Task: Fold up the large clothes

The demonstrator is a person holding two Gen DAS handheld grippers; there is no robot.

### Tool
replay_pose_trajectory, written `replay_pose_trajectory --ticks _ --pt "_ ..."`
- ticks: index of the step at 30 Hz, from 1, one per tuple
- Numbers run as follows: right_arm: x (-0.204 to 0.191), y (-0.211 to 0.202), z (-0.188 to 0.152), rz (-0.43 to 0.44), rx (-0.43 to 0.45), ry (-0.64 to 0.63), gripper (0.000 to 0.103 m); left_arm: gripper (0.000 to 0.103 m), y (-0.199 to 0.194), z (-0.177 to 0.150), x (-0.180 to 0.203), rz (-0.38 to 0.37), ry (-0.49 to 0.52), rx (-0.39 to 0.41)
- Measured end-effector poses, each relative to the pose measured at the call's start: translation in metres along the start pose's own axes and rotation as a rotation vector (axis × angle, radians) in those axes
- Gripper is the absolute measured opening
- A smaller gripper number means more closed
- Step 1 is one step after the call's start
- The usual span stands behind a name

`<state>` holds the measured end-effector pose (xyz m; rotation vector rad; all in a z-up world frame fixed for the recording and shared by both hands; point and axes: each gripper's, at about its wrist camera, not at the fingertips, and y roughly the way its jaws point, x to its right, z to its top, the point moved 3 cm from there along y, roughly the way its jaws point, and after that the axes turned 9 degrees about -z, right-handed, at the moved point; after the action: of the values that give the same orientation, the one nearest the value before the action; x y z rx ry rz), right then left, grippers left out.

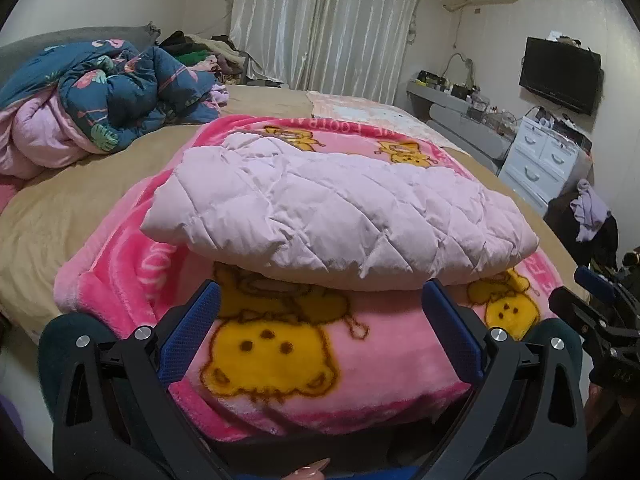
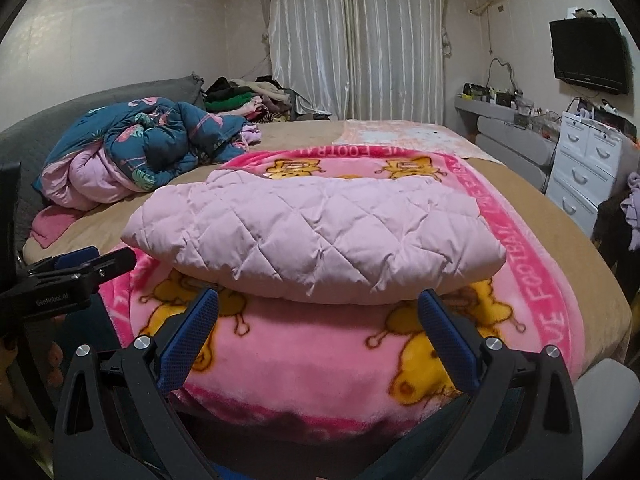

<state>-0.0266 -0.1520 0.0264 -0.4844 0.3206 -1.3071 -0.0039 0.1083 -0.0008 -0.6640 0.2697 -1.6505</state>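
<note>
A pale pink quilted jacket [image 1: 340,216] [image 2: 316,236] lies folded into a thick bundle on a pink fleece blanket [image 1: 280,360] [image 2: 288,356] printed with yellow bears, spread over the bed. My left gripper [image 1: 320,292] hovers open just short of the jacket's near edge, blue pads spread wide with nothing between them. My right gripper [image 2: 318,300] is likewise open in front of the jacket's near edge, holding nothing. The right gripper [image 1: 592,300] shows at the right edge of the left wrist view, and the left gripper [image 2: 80,264] at the left edge of the right wrist view.
A crumpled blue flamingo-print duvet [image 1: 120,100] [image 2: 152,140] lies at the bed's far left, with a clothes pile [image 2: 244,100] behind it. White drawers [image 2: 588,168] and a wall TV [image 2: 588,54] stand to the right. Tan sheet [image 1: 60,220] surrounds the blanket.
</note>
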Motion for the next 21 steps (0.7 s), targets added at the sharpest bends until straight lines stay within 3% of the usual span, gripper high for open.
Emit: replay_pose_trajectory --ticks 21 --pt "0.0085 0.0049 -0.0029 -0.006 -0.013 0.020 0.099 0.094 0.0008 -0.0019 0.0025 0.018 0.022 -0.014"
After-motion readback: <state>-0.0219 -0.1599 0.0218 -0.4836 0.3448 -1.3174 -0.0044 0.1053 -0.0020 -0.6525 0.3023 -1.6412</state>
